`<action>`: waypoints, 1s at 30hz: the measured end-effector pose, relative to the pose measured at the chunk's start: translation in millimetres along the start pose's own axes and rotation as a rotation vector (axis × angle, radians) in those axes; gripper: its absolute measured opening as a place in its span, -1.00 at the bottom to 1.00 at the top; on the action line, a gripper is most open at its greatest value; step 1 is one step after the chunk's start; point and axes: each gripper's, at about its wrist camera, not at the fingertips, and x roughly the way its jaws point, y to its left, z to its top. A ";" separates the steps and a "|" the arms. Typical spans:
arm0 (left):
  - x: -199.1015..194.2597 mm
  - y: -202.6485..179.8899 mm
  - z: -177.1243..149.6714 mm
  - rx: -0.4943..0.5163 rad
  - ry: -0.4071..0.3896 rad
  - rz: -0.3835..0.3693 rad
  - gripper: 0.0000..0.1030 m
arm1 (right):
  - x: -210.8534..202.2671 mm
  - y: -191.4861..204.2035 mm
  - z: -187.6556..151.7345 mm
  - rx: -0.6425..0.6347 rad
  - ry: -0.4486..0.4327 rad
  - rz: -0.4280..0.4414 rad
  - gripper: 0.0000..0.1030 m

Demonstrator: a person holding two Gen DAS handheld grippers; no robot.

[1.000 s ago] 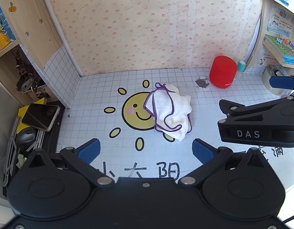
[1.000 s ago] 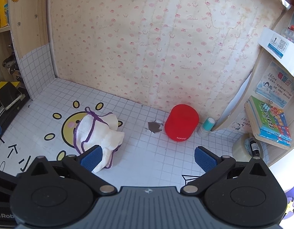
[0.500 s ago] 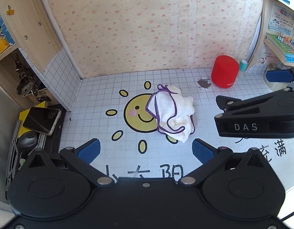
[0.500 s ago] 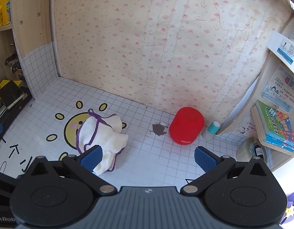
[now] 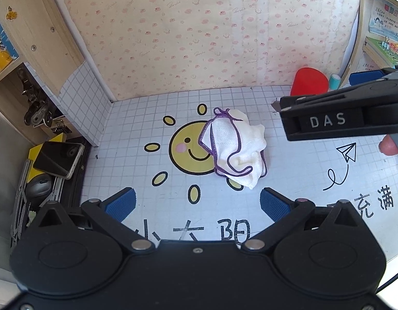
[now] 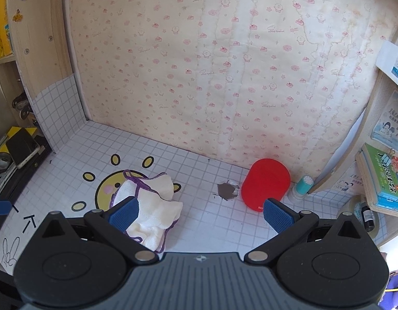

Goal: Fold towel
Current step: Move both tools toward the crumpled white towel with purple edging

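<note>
A white towel [image 5: 237, 147] with purple edging lies crumpled on the tiled mat, over the right side of a printed yellow sun face [image 5: 186, 147]. My left gripper [image 5: 196, 202] hovers open in front of the towel, nothing between its blue pads. In the right wrist view the same towel [image 6: 150, 206] sits at the lower left, partly behind the left blue finger. My right gripper [image 6: 200, 213] is open and empty, above the mat to the towel's right. Its black body [image 5: 341, 115] crosses the right side of the left wrist view.
A red cylinder speaker [image 6: 266, 186] and a small teal bottle [image 6: 303, 184] stand near the back wall. A dark torn patch [image 6: 226, 191] marks the mat. A phone [image 5: 58, 159] and tools lie off the left edge. Shelves with books [image 6: 387, 178] rise at the right.
Both grippers have drawn nearer and lower toward the towel. The right gripper's body has risen in the left wrist view. The towel has not moved.
</note>
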 end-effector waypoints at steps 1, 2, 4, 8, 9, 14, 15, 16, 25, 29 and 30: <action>0.9 0.3 -0.8 -0.009 0.002 -0.003 0.99 | 0.7 -1.9 -1.4 0.011 -0.004 0.010 1.00; 1.8 0.1 -1.3 -0.014 0.006 -0.001 0.99 | 1.9 -3.2 -2.8 0.015 -0.005 0.019 1.00; 3.6 -1.6 -1.7 -0.021 0.014 0.005 0.99 | 4.0 -5.2 -7.7 0.013 -0.022 0.045 1.00; 5.7 -6.8 -2.0 -0.026 0.022 0.009 0.99 | 10.2 -8.7 -10.8 -0.007 -0.004 0.063 1.00; 6.2 -8.0 -2.0 -0.029 0.024 0.007 0.99 | 12.3 -10.0 -10.4 -0.008 0.003 0.065 1.00; 9.4 -14.4 -2.3 -0.046 0.032 0.022 0.99 | 16.8 -16.6 -7.9 -0.026 0.012 0.111 1.00; 10.0 -15.9 -2.5 -0.048 0.032 0.030 0.99 | 17.9 -17.6 -7.2 -0.035 0.018 0.123 1.00; 10.7 -17.1 -2.4 -0.051 0.034 0.035 0.99 | 18.9 -18.2 -6.9 -0.044 0.022 0.129 1.00; 13.8 -27.6 -2.9 -0.092 0.032 0.022 0.99 | 28.8 -28.4 -5.9 -0.070 0.042 0.157 1.00; 15.2 -34.3 -3.7 -0.100 0.028 0.035 0.99 | 32.4 -33.5 -5.7 -0.067 0.052 0.190 1.00; 15.8 -35.6 -4.0 -0.100 0.026 0.043 0.99 | 33.2 -34.1 -5.5 -0.069 0.053 0.190 1.00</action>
